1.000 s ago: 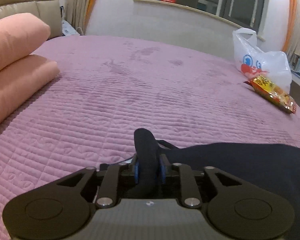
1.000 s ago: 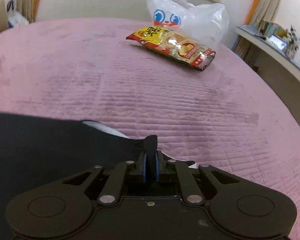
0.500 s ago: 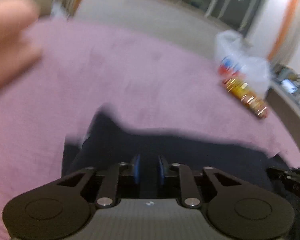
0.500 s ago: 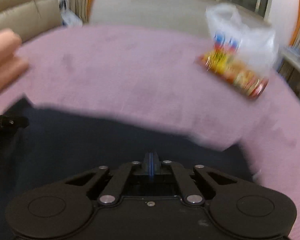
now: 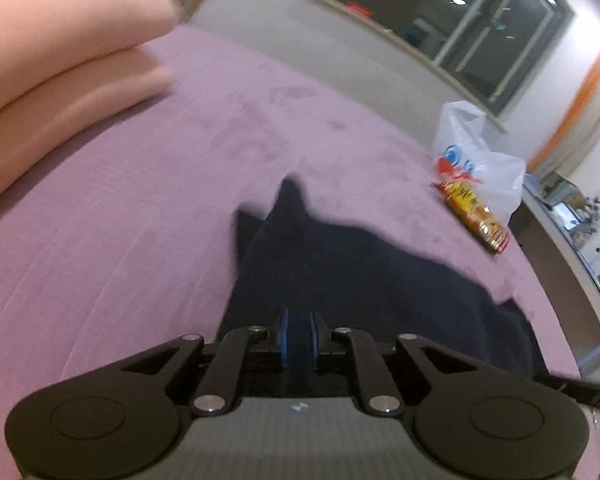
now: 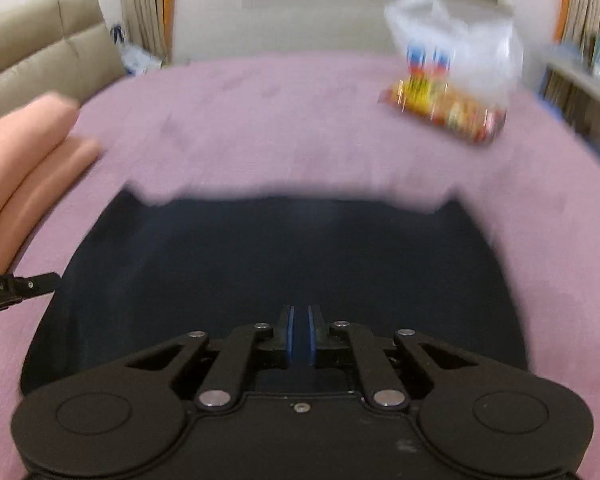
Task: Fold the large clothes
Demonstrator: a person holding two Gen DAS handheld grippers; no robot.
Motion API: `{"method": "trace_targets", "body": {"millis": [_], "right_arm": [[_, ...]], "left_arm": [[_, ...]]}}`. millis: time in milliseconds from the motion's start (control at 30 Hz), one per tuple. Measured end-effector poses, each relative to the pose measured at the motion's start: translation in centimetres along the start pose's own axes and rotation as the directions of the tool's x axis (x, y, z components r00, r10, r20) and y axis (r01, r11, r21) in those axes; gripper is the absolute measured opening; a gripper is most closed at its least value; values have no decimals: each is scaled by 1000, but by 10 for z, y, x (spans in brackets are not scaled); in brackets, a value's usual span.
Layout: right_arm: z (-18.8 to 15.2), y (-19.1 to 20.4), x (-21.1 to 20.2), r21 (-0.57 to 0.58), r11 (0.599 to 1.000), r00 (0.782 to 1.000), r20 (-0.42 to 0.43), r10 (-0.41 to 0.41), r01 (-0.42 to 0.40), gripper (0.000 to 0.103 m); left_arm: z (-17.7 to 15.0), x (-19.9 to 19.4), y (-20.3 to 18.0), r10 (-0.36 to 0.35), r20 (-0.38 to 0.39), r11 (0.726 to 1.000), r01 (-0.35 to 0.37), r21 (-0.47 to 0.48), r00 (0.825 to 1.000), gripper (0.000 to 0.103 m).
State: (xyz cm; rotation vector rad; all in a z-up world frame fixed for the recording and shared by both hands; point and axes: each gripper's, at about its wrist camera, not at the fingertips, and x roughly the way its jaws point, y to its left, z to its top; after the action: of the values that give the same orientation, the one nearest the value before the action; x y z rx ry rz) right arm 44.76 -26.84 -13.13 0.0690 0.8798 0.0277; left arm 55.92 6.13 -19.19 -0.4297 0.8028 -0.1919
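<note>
Left wrist view: the left tongs (image 5: pixel 298 336) are clenched on a fold of the dark garment (image 5: pixel 352 280) — cloth fills the gap between the blue pads, and the jaws have just been closing on it. The garment runs forward and to the right from the tongs across the purple bedspread (image 5: pixel 140 200). One pointed corner stands up ahead of the tongs; the rest of the cloth trails to the right, toward the other gripper's body at the right edge. A pink folded quilt (image 5: pixel 60 60) lies well apart at the far left. A snack packet (image 5: pixel 474 216) and a white plastic bag (image 5: pixel 472 152) sit near each other at the far right of the bed.

Right wrist view: the right tongs (image 6: pixel 300 336) are clenched on the near edge of the same garment (image 6: pixel 280 256), with a thin strip of cloth between the pads. The garment spreads forward as a broad dark panel with its long axis running left to right, and its far edge lies on the bedspread (image 6: pixel 260 120). The tip of the left gripper shows at the left edge, at the garment's left side.

Judgement: both hands grip the near edge at opposite ends, so the coming fold turns on carrying that edge forward toward the far edge while keeping the span taut.
</note>
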Motion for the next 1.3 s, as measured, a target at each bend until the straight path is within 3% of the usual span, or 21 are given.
{"method": "trace_targets", "body": {"millis": [67, 133, 267, 400, 500, 567, 700, 767, 900, 1033, 1200, 1267, 1300], "right_arm": [[-30, 8, 13, -11, 1000, 998, -64, -13, 12, 4], [-48, 11, 29, -22, 999, 998, -61, -35, 34, 4], [-40, 0, 46, 101, 994, 996, -89, -28, 37, 0], [-22, 6, 28, 91, 995, 992, -123, -24, 36, 6], [-14, 26, -4, 37, 996, 996, -29, 81, -80, 7], [-15, 43, -7, -3, 995, 995, -12, 99, -99, 7], [-33, 53, 37, 20, 998, 989, -139, 58, -56, 4], [-40, 45, 47, 73, 995, 988, -134, 76, -67, 0], [-35, 33, 53, 145, 985, 982, -145, 117, -96, 0], [-37, 29, 51, 122, 986, 983, -132, 130, -115, 0], [-28, 31, 24, 80, 992, 993, -70, 99, -93, 0], [-30, 41, 4, 8, 999, 999, 0, 32, -32, 6], [-32, 42, 1, -12, 1000, 1000, 18, 11, -11, 7]], "left_arm": [[-24, -20, 9, 26, -32, 999, -27, -27, 999, 12], [-47, -35, 18, 37, -57, 997, -41, -71, 998, 12], [-75, -66, 36, 35, -79, 986, -48, -160, 996, 17], [-89, -81, 58, -23, -74, 947, -2, -320, 997, 42], [-94, -74, 61, -83, -38, 914, 61, -402, 996, 48], [-100, -65, 62, -109, -17, 890, 90, -446, 994, 53], [-112, -38, 64, -128, 29, 835, 123, -537, 991, 54], [-114, -28, 66, -148, 78, 813, 166, -558, 986, 55], [-110, -11, 65, -151, 145, 795, 207, -571, 978, 55], [-103, 1, 57, -123, 191, 793, 212, -571, 974, 54], [-94, 8, 44, -87, 179, 821, 172, -545, 980, 51], [-90, 11, 37, -61, 150, 849, 130, -512, 987, 32], [-88, 13, 33, -50, 132, 863, 109, -493, 990, 11]]}}
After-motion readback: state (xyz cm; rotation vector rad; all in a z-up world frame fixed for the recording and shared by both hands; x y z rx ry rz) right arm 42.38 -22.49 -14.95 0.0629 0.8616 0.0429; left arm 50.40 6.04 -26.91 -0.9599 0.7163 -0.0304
